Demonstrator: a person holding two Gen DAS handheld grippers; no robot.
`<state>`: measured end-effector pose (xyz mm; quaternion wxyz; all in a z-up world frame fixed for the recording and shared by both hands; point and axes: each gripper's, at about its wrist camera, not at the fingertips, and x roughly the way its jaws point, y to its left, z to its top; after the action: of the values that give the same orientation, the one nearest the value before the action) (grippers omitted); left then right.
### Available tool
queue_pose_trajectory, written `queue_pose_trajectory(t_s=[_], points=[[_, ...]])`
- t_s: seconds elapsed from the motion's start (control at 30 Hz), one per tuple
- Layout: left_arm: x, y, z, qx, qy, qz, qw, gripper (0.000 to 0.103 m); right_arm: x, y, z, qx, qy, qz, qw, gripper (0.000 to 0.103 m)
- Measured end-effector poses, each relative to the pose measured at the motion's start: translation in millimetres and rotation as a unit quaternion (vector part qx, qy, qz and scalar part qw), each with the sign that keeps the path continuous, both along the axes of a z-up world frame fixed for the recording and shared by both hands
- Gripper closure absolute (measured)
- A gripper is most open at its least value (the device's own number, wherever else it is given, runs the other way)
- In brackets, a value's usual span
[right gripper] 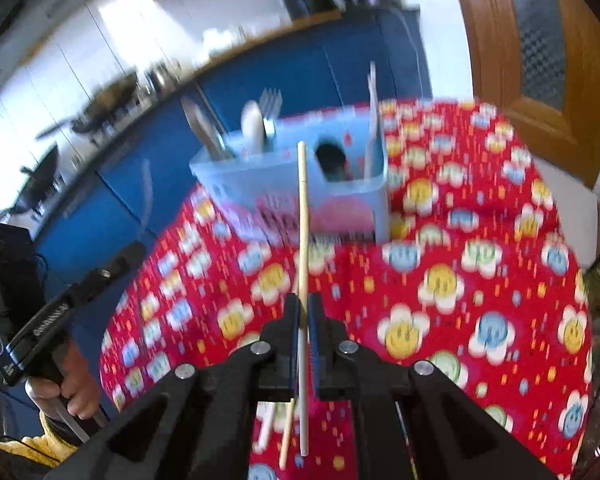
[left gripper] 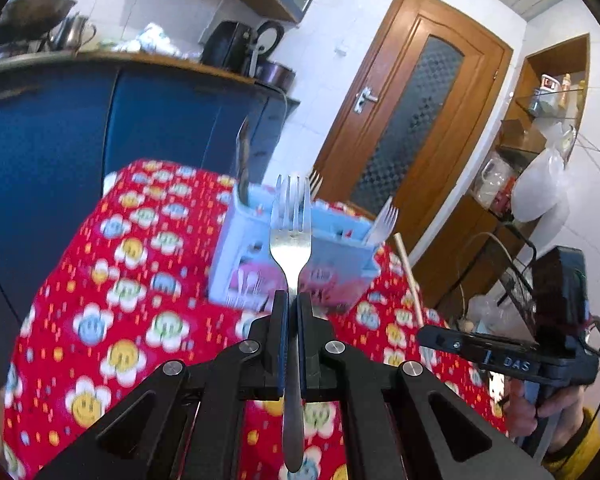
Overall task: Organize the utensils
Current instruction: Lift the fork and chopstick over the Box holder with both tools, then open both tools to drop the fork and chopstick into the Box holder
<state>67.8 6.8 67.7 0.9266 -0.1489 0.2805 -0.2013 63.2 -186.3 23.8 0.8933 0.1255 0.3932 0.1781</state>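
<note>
My left gripper (left gripper: 293,300) is shut on a steel fork (left gripper: 291,236), tines up, held above the red flowered tablecloth (left gripper: 112,300) in front of the pale blue utensil holder (left gripper: 300,256). The holder has a knife (left gripper: 243,160) and a white plastic fork (left gripper: 383,222) standing in it. My right gripper (right gripper: 303,304) is shut on a pale wooden chopstick (right gripper: 303,216) that points toward the holder (right gripper: 296,184). The right gripper shows in the left wrist view (left gripper: 500,354) at the right, with the chopstick (left gripper: 410,280). Two more sticks (right gripper: 286,436) lie on the cloth below the right gripper.
Blue kitchen cabinets (left gripper: 60,140) with pots on the counter stand behind the table. A wooden door (left gripper: 412,120) is at the back right. Shelves (left gripper: 540,120) with jars and bags are at the far right. The left gripper's handle and hand (right gripper: 60,344) show at the left.
</note>
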Motion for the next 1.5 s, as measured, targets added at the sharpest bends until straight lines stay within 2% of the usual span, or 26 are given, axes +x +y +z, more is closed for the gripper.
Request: queue_pose_trajectory(t_s=[0.2, 0.4, 0.63, 0.8, 1.0, 1.37, 1.43, 1.5], points=[[24.2, -10.2, 25.9, 0.001, -0.052, 0.029, 0.9982, 0.099, 10.3, -6.4, 27.0, 0.041, -0.102, -0.018, 0.994, 0.097], [54.8, -25.0, 49.2, 0.016, -0.125, 0.068, 0.9897, 0.099, 32.2, -9.6, 38.8, 0.054, -0.172, -0.033, 0.983, 0.097], [86.7, -38.2, 55.4, 0.025, -0.176, 0.104, 0.9785, 0.099, 58.6, -5.3, 47.0, 0.033, -0.240, -0.045, 0.969, 0.097], [101.2, -45.4, 43.0, 0.047, -0.205, 0.135, 0.9684, 0.099, 71.5, -0.8, 48.3, 0.019, -0.284, -0.054, 0.957, 0.097], [111.4, -51.4, 15.8, 0.069, -0.210, 0.150, 0.9636, 0.099, 90.7, 2.4, 33.7, 0.012, -0.301, -0.065, 0.951, 0.097], [117.2, -50.8, -8.1, 0.079, -0.189, 0.147, 0.9677, 0.097, 104.1, 1.8, 6.5, 0.007, -0.270, -0.064, 0.961, 0.096], [116.6, -49.6, -8.4, 0.078, -0.188, 0.150, 0.9675, 0.091, 103.6, 0.9, 5.5, 0.009, -0.268, -0.065, 0.961, 0.093], [115.3, -49.7, -8.2, 0.076, -0.188, 0.153, 0.9672, 0.086, 103.3, 1.2, 4.7, 0.010, -0.268, -0.067, 0.961, 0.083]])
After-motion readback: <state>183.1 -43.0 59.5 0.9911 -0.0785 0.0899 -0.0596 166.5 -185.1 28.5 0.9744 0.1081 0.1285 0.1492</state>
